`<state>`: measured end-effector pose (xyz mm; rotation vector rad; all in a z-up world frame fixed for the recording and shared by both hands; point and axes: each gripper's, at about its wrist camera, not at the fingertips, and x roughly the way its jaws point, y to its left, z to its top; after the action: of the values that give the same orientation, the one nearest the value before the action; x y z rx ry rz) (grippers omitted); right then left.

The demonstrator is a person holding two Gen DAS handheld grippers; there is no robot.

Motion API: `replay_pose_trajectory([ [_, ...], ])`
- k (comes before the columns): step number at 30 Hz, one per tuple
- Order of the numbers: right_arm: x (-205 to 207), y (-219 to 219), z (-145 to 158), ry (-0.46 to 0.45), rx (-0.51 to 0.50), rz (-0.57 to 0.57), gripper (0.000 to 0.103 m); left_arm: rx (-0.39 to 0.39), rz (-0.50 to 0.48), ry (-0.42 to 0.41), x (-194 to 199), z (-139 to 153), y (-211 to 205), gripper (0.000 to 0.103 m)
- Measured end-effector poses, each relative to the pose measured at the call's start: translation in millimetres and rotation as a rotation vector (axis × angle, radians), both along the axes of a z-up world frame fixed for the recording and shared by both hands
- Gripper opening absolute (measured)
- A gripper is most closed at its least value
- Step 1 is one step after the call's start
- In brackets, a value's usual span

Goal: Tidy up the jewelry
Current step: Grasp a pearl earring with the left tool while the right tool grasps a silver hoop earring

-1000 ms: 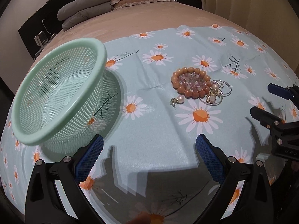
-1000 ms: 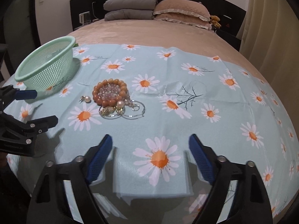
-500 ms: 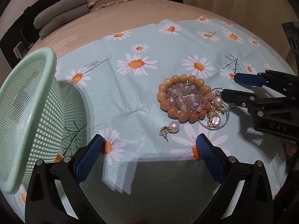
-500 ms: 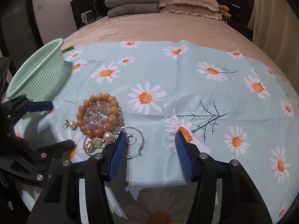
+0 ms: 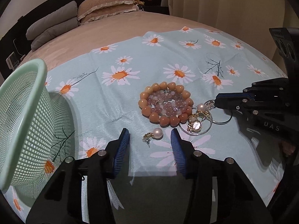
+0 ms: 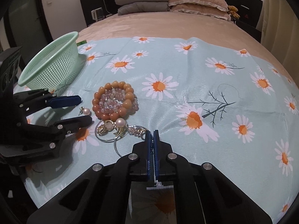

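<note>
A jewelry pile lies on the daisy cloth (image 6: 186,71): an orange bead bracelet (image 5: 145,110) ringing a pink bead bracelet (image 5: 168,104), gold charms (image 5: 195,125) and thin hoop earrings (image 6: 115,145). A pearl earring (image 5: 157,133) lies apart, just in front. My left gripper (image 5: 149,131) straddles that pearl earring; its jaws are closing and the pads do not touch it. In the right wrist view the left gripper (image 6: 84,109) flanks the pearl earring (image 6: 86,111). My right gripper (image 6: 152,132) is shut on a hoop earring's wire beside the sparkly charm; the left wrist view shows the right gripper (image 5: 217,100) from the side.
A mint green mesh basket (image 5: 24,112) stands on the cloth's left, close to my left gripper; the right wrist view shows the basket (image 6: 50,69) too. The cloth covers a beige bed (image 6: 158,24) with grey and tan pillows (image 6: 196,1) at the headboard. Curtains hang at the right.
Both grippers came down closer to the pile. The left jaws narrowed from wide open around the pearl earring. The right jaws went from partly open to shut at the hoop earring.
</note>
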<state>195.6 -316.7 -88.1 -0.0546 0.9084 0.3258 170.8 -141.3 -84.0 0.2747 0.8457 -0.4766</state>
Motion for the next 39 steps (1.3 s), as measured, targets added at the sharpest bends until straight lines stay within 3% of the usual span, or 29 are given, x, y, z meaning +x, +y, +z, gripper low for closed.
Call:
replay_pose_trajectory([
  [1,-2.3,-2.5,1.8,0.003,0.007,-0.003,0.003,-0.017,-0.019,0.017,0.7,0.0,-0.2,0.035],
  [2,-4.7,-4.9,3.8,0.003,0.014,-0.006,0.003,-0.055,-0.038,0.052,2.3,0.5,0.7,0.012],
  [10,-20.8,-24.0,22.0,-0.025,0.055,-0.036,0.003,-0.037,-0.048,0.08,-4.8,5.6,-3.1,0.012],
  [14,-24.9,-29.1,33.1,-0.044,0.052,-0.043,0.003,-0.008,-0.063,0.063,-15.1,10.8,-4.8,0.012],
  [26,-49.7,-24.8,79.5,-0.148,0.046,-0.027,0.003,-0.039,-0.067,0.003,-41.6,43.4,10.9,0.012],
  [29,-47.1,-13.8,79.4,-0.164,-0.02,-0.01,0.003,-0.044,-0.053,-0.014,-47.7,49.8,17.9,0.012],
  [32,-29.2,-7.1,49.2,-0.054,-0.11,-0.035,0.003,-0.057,-0.046,-0.016,-53.0,51.9,23.8,0.012],
  [35,-38.7,-4.2,60.9,-0.105,-0.008,0.0,0.003,-0.068,-0.042,-0.026,-58.9,56.2,31.9,0.012],
  [36,-38.7,-0.8,63.8,-0.108,-0.033,-0.001,0.003,-0.065,-0.043,-0.029,-60.0,57.0,33.2,0.012],
  [38,-33.1,7.7,58.8,-0.114,-0.203,-0.039,0.003,-0.057,-0.034,-0.038,-60.5,58.0,35.0,0.012],
  [39,-30.7,5.0,56.4,-0.09,-0.204,-0.05,0.003,-0.064,-0.029,-0.037,-60.9,58.3,37.6,0.012],
])
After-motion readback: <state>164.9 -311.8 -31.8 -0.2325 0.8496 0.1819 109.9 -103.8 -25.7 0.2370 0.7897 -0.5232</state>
